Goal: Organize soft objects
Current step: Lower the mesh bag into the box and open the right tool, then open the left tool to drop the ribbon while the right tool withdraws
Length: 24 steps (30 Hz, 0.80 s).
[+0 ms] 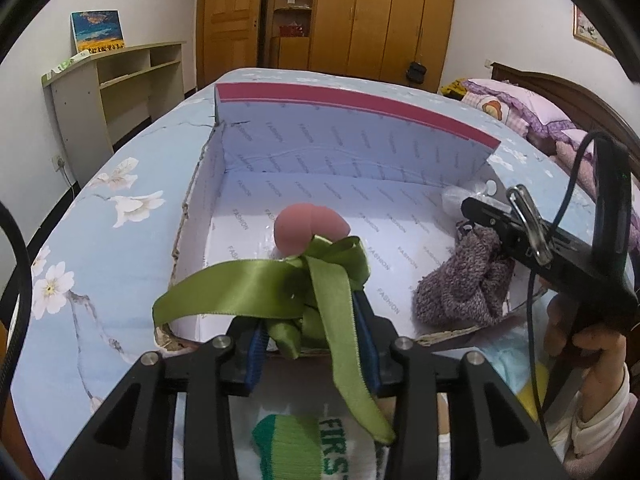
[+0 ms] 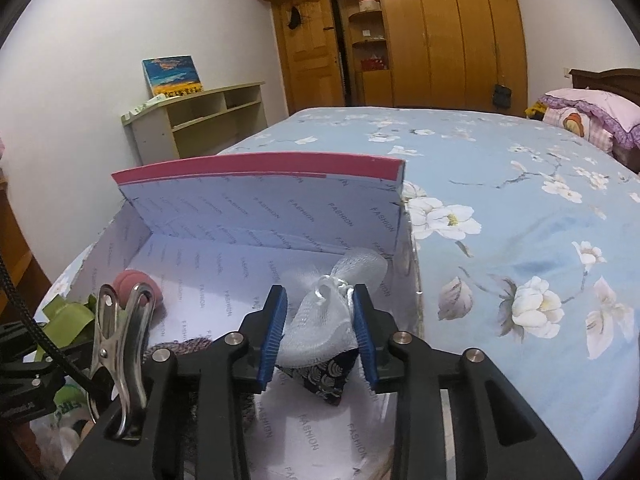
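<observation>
Left fingers [image 1: 256, 344] pinch green ribbon [image 1: 256, 284], tail dangling down | right fingers [image 2: 276, 336] clamp mesh pouch [image 2: 324, 332]

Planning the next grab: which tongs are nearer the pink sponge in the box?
Left. The left tongs, shut on the green ribbon, sit just before the pink sponge; the right tongs hold the mesh pouch at the box's far side.

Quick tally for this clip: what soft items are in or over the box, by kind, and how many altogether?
Green ribbon, in the left gripper: 1
White mesh pouch, in the right gripper: 1
Pink sponge: 1
Purple knit piece: 1
Dark patterned pouch: 1
Total: 5
</observation>
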Tool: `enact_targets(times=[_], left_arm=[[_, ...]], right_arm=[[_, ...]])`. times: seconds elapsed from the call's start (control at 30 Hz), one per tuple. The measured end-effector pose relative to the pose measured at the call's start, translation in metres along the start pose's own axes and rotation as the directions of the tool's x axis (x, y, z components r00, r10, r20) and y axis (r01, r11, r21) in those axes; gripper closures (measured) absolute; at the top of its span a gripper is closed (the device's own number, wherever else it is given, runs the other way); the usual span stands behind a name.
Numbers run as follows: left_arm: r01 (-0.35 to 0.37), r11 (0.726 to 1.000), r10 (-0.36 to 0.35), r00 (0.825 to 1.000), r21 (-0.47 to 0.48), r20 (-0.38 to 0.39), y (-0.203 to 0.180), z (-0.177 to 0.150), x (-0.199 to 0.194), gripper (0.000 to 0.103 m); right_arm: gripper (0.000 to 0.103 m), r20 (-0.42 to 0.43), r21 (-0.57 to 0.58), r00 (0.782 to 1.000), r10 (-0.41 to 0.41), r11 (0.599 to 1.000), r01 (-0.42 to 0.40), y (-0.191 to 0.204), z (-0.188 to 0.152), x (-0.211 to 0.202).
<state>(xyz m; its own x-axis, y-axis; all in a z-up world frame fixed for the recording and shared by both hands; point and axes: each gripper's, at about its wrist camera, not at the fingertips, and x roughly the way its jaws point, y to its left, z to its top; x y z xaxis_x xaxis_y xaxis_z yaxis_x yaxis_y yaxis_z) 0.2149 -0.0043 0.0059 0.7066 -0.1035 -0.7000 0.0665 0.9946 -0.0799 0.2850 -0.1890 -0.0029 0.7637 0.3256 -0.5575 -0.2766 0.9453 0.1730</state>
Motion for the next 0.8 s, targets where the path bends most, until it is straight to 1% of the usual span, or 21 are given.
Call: enact_targets(times=[0.2, 0.33, 0.47, 0.63, 0.8], left_arm=[[0.005, 1.000, -0.005, 1.000, -0.002, 0.001, 0.001, 0.000, 0.000, 0.062], [0.005, 1.000, -0.005, 1.000, 0.003, 0.006, 0.000, -0.001, -0.001, 0.061], [0.019, 1.000, -0.019, 1.000, -0.004, -0.003, -0.002, 0.000, -0.001, 0.054], [0.002, 1.000, -0.001, 1.000, -0.016, 0.005, -0.005, 0.000, -0.002, 0.053], [0.008, 0.999, -0.008, 1.000, -0.037, -0.008, -0.005, 0.002, -0.006, 0.053]], right_arm=[[0.060, 0.011, -0.006, 1.000, 0.011, 1.000, -0.011, 0.003, -0.002, -0.001], [0.060, 0.023, 0.002, 0.999, 0.028, 1.000, -0.028, 0.001, -0.003, -0.002], [0.060, 0.027, 0.010, 0.999, 0.046, 0.999, -0.046, 0.000, -0.004, -0.004], [0.059, 0.033, 0.025, 0.998, 0.062, 0.998, -0.063, -0.004, -0.006, -0.008], [0.050, 0.019, 0.015, 0.999, 0.047, 0.999, -0.047, 0.000, -0.002, -0.014]])
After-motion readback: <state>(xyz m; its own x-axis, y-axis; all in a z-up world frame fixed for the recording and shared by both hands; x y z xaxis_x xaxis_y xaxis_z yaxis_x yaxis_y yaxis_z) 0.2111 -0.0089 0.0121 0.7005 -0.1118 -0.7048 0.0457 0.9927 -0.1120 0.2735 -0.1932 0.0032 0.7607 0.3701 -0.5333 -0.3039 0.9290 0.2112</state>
